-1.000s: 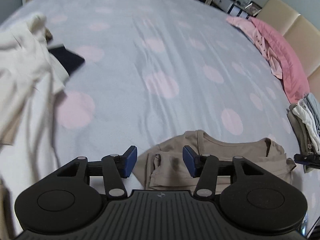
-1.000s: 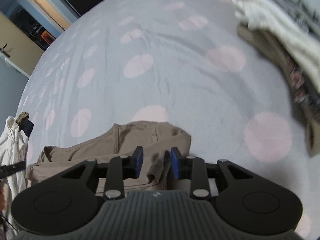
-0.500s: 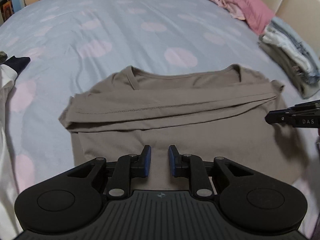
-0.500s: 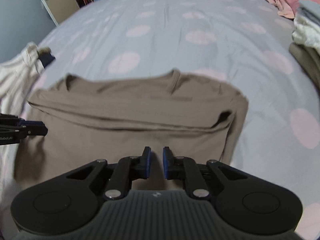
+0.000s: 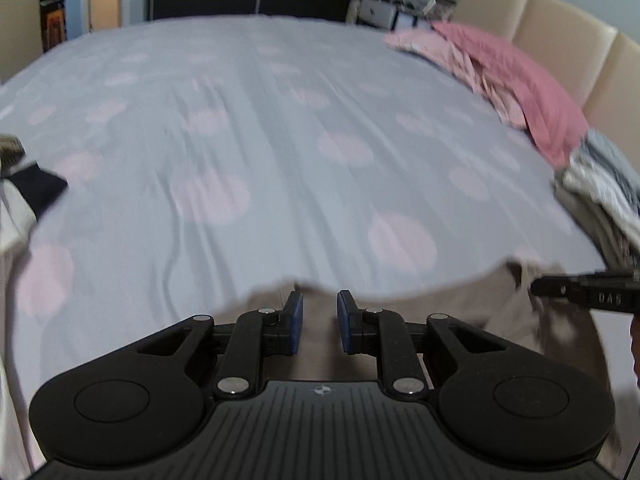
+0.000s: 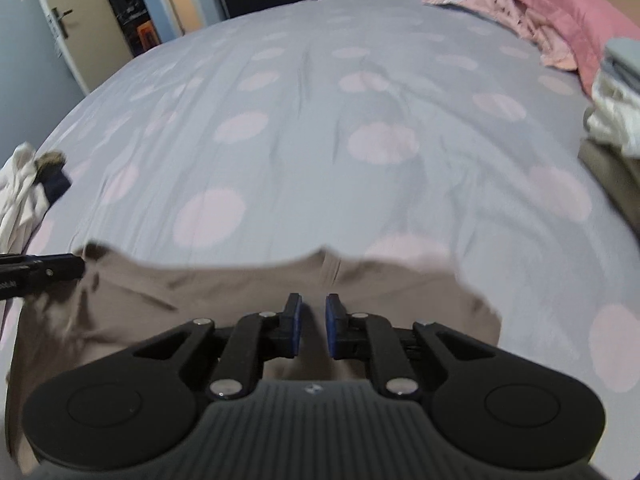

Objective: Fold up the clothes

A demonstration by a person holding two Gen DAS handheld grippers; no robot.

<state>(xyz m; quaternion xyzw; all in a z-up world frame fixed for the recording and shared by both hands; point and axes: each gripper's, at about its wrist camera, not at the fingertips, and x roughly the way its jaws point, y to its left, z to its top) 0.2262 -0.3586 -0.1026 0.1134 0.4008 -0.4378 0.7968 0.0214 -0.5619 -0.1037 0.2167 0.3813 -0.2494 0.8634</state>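
Observation:
A taupe T-shirt (image 5: 400, 312) (image 6: 200, 292) sits at the near edge of the spotted grey bed (image 5: 280, 140). My left gripper (image 5: 320, 320) is shut on its cloth, which fills the narrow gap between the blue pads; the shirt's edge stands just past the fingertips. My right gripper (image 6: 313, 324) is shut on the same shirt further right, with a seamed fold (image 6: 330, 268) right ahead of its tips. Each gripper also shows in the other's view, at a far corner of the shirt: the right gripper (image 5: 538, 290) and the left gripper (image 6: 78, 266).
A pink pillow (image 5: 520, 80) and pink cloth lie at the bed's far right by a beige headboard (image 5: 560, 32). A stack of folded clothes (image 5: 600, 192) (image 6: 616, 100) sits on the right. A white garment (image 6: 20, 192) and a dark item (image 5: 36, 192) lie at the left.
Both sets of jaws have narrowed since a second ago. Half a second ago the shirt lay spread ahead; now only a band shows, its far edge at the fingertips. Both views take in more of the room.

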